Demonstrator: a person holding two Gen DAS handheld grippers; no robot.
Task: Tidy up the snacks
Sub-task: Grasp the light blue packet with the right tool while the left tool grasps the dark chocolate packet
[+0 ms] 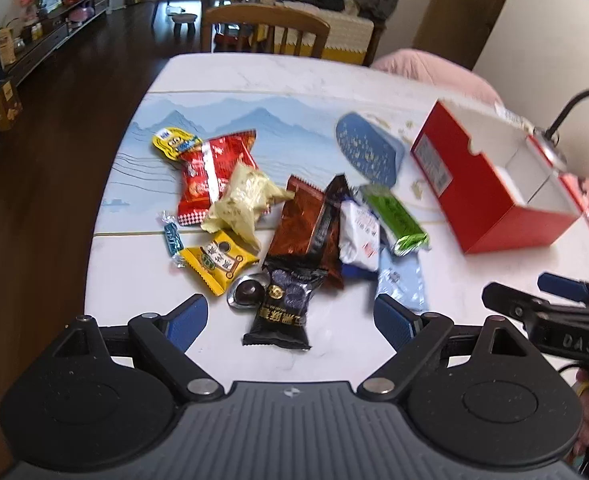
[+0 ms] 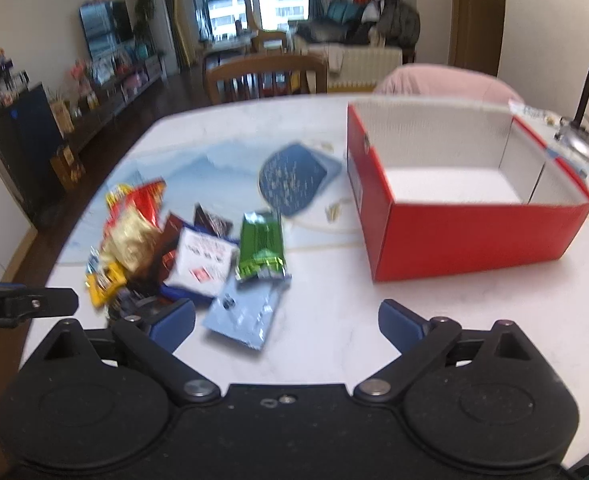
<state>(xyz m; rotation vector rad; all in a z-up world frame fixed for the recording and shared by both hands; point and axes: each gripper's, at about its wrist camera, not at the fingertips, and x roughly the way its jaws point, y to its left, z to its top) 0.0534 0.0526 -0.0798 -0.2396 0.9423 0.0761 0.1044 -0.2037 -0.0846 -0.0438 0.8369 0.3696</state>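
both jaws wide, nothing held

Legible text. On the body of the right tongs (image 1: 550, 292), at the right border of your left wrist view, you can read the raised letters "DAS". The black packet (image 1: 280, 312) nearest the table's near edge carries large gold Chinese characters, seen upside down and too blurred for you to read. The yellow packet (image 1: 218, 260) beside it bears dark Chinese characters on a cream panel, likewise unreadable. Print on the red box (image 1: 446, 160) and on the remaining wrappers is smeared.
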